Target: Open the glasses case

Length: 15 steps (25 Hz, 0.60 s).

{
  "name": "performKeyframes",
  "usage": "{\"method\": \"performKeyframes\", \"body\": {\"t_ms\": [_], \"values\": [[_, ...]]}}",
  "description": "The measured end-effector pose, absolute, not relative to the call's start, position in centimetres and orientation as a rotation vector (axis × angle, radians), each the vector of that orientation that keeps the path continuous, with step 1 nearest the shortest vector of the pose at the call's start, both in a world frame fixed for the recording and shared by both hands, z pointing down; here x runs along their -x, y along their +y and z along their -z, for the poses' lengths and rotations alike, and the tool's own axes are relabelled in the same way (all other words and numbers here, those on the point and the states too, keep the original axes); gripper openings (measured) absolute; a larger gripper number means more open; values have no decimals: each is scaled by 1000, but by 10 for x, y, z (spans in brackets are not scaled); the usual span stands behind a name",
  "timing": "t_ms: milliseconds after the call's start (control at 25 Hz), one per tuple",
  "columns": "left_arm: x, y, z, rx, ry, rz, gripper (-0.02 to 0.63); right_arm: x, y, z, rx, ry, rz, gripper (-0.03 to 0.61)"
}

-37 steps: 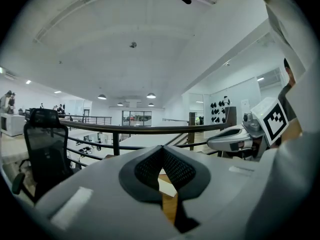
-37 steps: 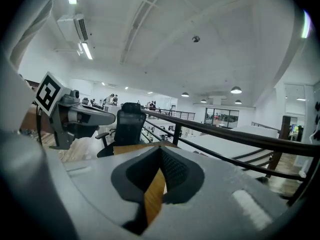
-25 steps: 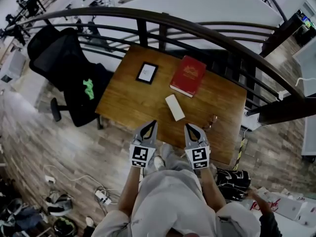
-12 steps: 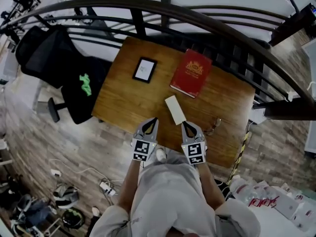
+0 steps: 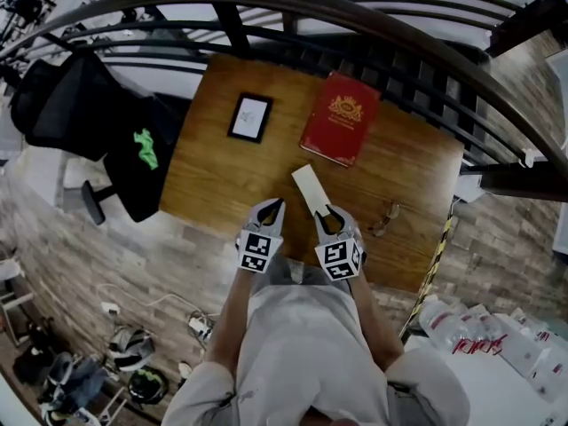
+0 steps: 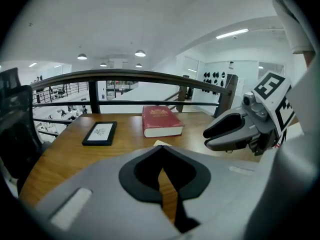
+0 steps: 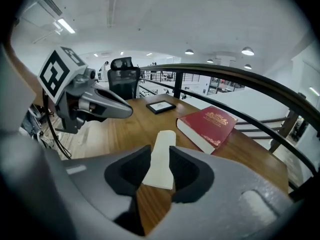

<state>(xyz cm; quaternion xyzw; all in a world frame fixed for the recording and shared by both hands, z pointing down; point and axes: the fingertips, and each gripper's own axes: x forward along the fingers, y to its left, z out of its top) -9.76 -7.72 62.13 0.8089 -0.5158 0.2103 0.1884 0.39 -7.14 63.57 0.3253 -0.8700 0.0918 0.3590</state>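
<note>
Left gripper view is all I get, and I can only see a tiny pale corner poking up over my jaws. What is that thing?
Observer: It's a long white glasses case. It lies flat on the table, on your side of the red book, and looks closed.
Operator: Is the other gripper grabbing it?
Observer: Not yet. The right gripper has just been opening its jaws. They stand apart, lined up with the case's near end, and nothing is squeezed between them.
Operator: Am I missing anything else?
Observer: Yes. What looks like a pair of glasses lies on the table to the right of the case.
</note>
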Motion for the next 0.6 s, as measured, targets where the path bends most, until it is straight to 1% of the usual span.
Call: {"method": "performKeyframes", "body": {"t_ms": [120,600], "values": [[97,-87,-631,-2293,-1408,-620,20,0,-74,-647,-841,-2198,-228,160],[90,-109,-670,-2360,-1195,-728,20,8,-83,-682,-873,-2052,-231,230]]}}
